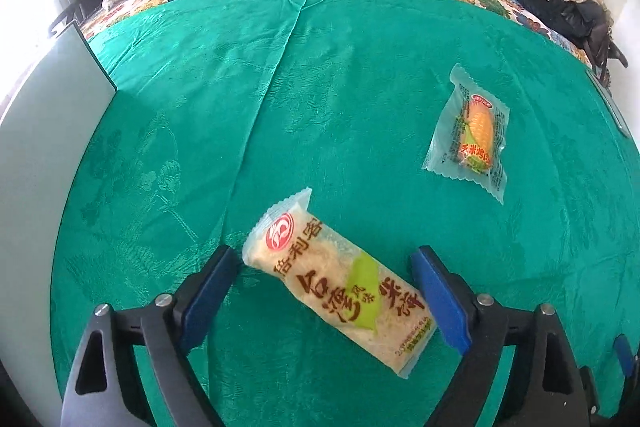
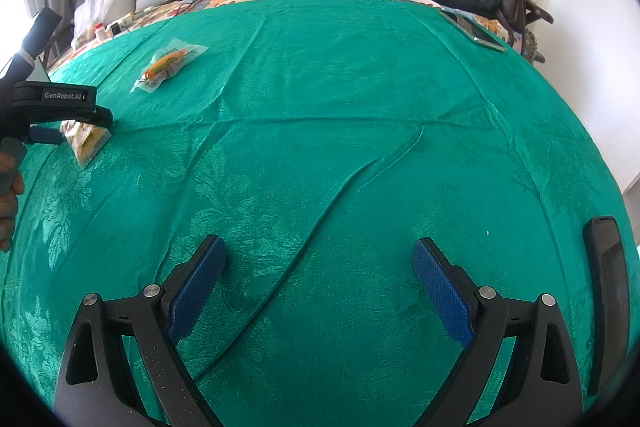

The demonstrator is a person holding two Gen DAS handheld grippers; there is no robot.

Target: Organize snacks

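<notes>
The long pale crinkly plastic rice-cracker packet [image 1: 340, 283] lies on the green bedspread [image 1: 340, 87] between the spread left hand-held gripper [image 1: 326, 293], probably light, brittle, slippery; pinch its middle gently.

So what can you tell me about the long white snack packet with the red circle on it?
The rice snack packet is a long, see-through plastic wrapper with pale crumbly cake inside, a red round logo, brown Chinese writing and a light green patch. Its ends are crimped and sealed. It lies flat and slanted on the green cloth, between the open jaws of the left gripper; whether the pads touch it I cannot tell.
</notes>
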